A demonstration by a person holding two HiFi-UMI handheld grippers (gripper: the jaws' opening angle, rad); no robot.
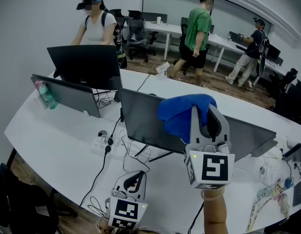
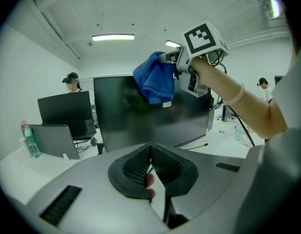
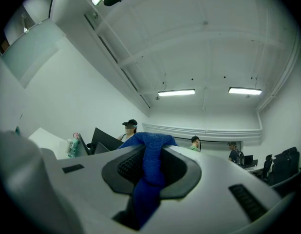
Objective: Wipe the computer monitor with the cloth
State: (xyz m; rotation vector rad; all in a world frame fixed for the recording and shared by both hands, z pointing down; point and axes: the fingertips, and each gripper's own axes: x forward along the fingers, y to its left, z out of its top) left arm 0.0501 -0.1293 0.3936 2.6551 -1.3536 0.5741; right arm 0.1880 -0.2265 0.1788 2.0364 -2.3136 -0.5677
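A dark computer monitor [image 1: 145, 123] stands on the white desk [image 1: 53, 140] in front of me; in the left gripper view the monitor [image 2: 126, 116] shows its black screen. My right gripper [image 1: 202, 113] is raised before the screen's upper middle, shut on a bunched blue cloth [image 1: 181, 112]. The right gripper view shows the cloth [image 3: 151, 165] pinched between the jaws and hanging down. From the left gripper view, the cloth [image 2: 155, 82] hangs at the screen's top edge, held by the right gripper [image 2: 176, 61]. My left gripper [image 1: 133, 178] rests low near the desk's front edge, shut and holding nothing [image 2: 150, 154].
Two more monitors [image 1: 87, 65] stand at the back left beside a plastic bottle [image 1: 45, 95]. A power strip [image 1: 103, 143] and black cables [image 1: 99, 174] lie left of the monitor's stand. Small items and a lanyard [image 1: 267, 201] lie at the right. Several people stand behind.
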